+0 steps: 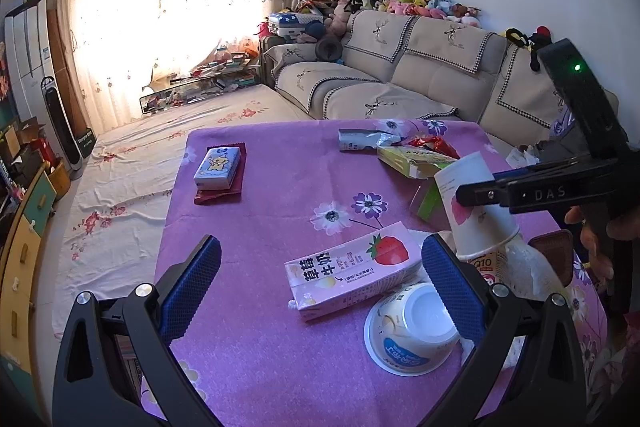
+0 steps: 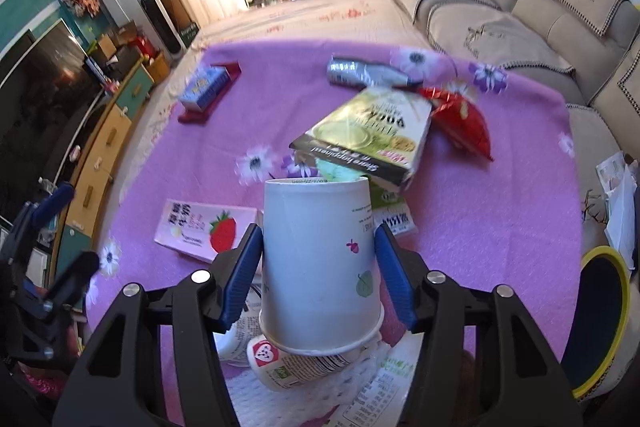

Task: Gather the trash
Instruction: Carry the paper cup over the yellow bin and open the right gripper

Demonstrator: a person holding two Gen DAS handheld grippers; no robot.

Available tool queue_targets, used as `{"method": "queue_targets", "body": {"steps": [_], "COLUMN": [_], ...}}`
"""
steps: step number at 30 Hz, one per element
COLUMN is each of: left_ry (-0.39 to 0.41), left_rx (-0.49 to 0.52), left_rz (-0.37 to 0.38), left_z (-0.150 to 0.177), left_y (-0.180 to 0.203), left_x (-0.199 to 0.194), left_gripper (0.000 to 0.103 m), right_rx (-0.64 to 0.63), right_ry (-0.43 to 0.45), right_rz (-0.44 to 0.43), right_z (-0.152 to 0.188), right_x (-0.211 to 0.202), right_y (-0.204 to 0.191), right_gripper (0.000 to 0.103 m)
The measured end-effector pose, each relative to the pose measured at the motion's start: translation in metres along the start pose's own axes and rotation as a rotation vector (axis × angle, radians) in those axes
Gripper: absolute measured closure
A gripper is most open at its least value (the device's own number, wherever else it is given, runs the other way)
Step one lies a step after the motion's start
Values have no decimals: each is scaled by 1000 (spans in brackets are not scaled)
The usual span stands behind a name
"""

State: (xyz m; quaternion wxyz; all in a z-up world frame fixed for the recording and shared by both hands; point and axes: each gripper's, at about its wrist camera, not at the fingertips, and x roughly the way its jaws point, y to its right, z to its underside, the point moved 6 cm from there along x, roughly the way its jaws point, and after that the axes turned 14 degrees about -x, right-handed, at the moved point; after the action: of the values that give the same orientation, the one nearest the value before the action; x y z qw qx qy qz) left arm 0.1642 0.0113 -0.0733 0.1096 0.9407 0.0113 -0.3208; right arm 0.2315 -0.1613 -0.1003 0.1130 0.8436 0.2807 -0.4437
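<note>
A white paper cup (image 2: 320, 259) with small fruit prints stands upside down and tilted on a pile of trash at the near right of the purple table (image 1: 260, 227). My right gripper (image 2: 317, 231) is shut on its sides, blue pads against the wall. In the left wrist view one of its black fingers (image 1: 480, 195) crosses the cup (image 1: 476, 211). My left gripper (image 1: 320, 259) is open above a pink strawberry milk carton (image 1: 348, 267) and an upturned white bowl (image 1: 412, 331), holding nothing. Under the cup lies a small white bottle (image 2: 296, 363).
A green tea box (image 2: 364, 135), a red snack bag (image 2: 460, 123) and a silver wrapper (image 2: 360, 71) lie further back. A tissue pack (image 1: 218, 167) sits at the far left. A yellow-rimmed bin (image 2: 600, 323) stands right of the table. The sofa (image 1: 400, 79) runs behind.
</note>
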Motion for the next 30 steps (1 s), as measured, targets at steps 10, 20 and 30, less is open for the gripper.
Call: {"method": "queue_targets", "body": {"steps": [10,20,30], "left_ry": [-2,-21,-69], "left_rx": [49,116,180], "left_rz": [28,79,111], "left_z": [4,13,29], "left_y": [22,60,98], "left_x": [-9,-9,-1], "left_gripper": [4,4,4], "right_rx": [118,554,729], "right_ry": [218,82,-295], "right_rz": [19,360,390], "right_z": [9,154,271], "right_x": [-87,-103,3], "right_y": [48,261,353], "right_gripper": [47,46,45]}}
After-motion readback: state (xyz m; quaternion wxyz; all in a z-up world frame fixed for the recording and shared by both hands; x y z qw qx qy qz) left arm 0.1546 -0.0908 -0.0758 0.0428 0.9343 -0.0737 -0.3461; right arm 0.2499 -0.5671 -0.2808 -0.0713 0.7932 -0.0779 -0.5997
